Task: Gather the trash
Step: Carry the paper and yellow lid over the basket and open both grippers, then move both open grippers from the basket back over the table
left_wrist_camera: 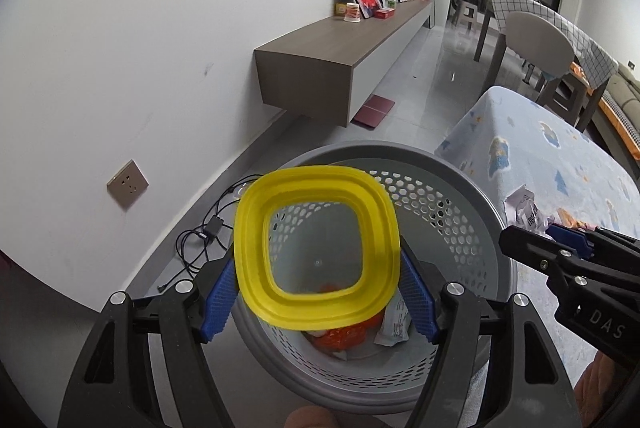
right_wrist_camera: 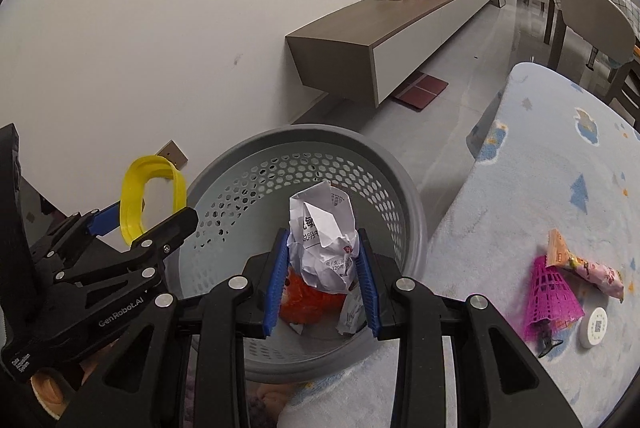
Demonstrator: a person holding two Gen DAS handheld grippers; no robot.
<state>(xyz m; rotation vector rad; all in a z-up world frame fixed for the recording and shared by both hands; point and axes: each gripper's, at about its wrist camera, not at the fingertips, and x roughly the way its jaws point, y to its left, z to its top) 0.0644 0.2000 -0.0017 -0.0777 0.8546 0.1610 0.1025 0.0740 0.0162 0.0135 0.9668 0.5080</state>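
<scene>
Two hand-held tools hover over a round grey perforated plastic basket [left_wrist_camera: 472, 212] that stands on the floor beside a table covered with a pale blue patterned cloth [right_wrist_camera: 560, 164].

The left tool [left_wrist_camera: 316, 280] has its blue ridged pads spread wide. Between them sits a yellow square plastic lid with a clear centre [left_wrist_camera: 316, 248], facing the camera, each pad against an opposite edge of its rim. The lid hangs directly above the basket's mouth.

The right tool [right_wrist_camera: 323, 268] has its jaws drawn narrow, pressed on both sides of a crumpled ball of white printed paper [right_wrist_camera: 324, 236]. The paper sticks up beyond the pad tips and is also held over the basket opening.

Inside the basket, at the bottom, lie a crumpled orange plastic wrapper [right_wrist_camera: 304, 300] and a white printed packet [left_wrist_camera: 394, 324].

On the table to the right lie a magenta plastic mesh cone [right_wrist_camera: 550, 292], a pink snack packet [right_wrist_camera: 592, 272] touching it, and a small white round disc [right_wrist_camera: 594, 326] just beside them.
</scene>
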